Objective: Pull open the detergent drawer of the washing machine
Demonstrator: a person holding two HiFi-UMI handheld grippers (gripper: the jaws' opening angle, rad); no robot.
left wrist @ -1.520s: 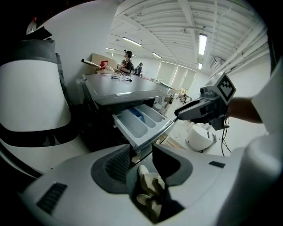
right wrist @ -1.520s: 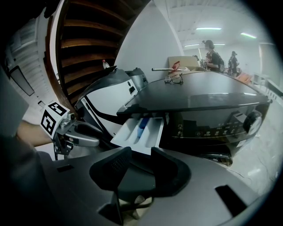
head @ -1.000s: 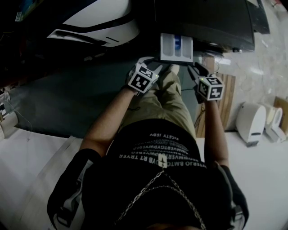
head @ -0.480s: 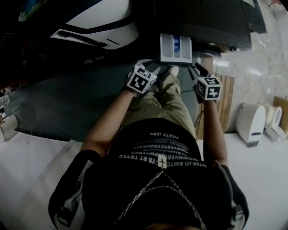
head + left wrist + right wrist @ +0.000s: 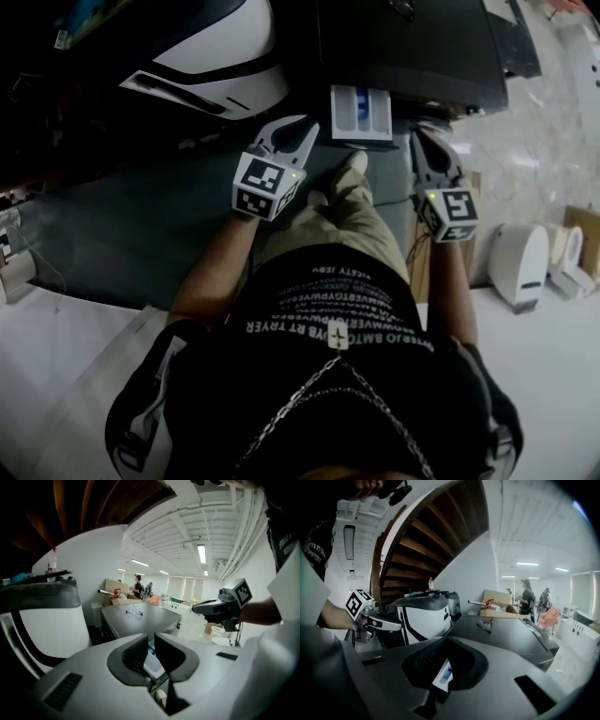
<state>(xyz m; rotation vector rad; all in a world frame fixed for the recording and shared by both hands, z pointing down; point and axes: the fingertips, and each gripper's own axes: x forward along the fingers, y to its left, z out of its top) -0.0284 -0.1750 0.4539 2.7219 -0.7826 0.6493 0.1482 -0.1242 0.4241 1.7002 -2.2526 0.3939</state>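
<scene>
The white detergent drawer stands pulled out from the front of the dark washing machine. My left gripper hangs left of the drawer, clear of it. Its jaws have just been closing and a narrow gap remains with nothing between them; the drawer shows through that gap. To the drawer's right, my right gripper is shut on nothing, and the drawer shows below its tips. Each gripper view also catches the other gripper: the right one and the left one.
A white and black appliance stands left of the washing machine. A pair of glasses lies on the machine's top. On the floor at the right are a wooden board and small white units. My shoe is below the drawer.
Both grippers have risen from just below the drawer's front and their jaws have closed in. The left one has also shifted left. The drawer stays pulled out.
</scene>
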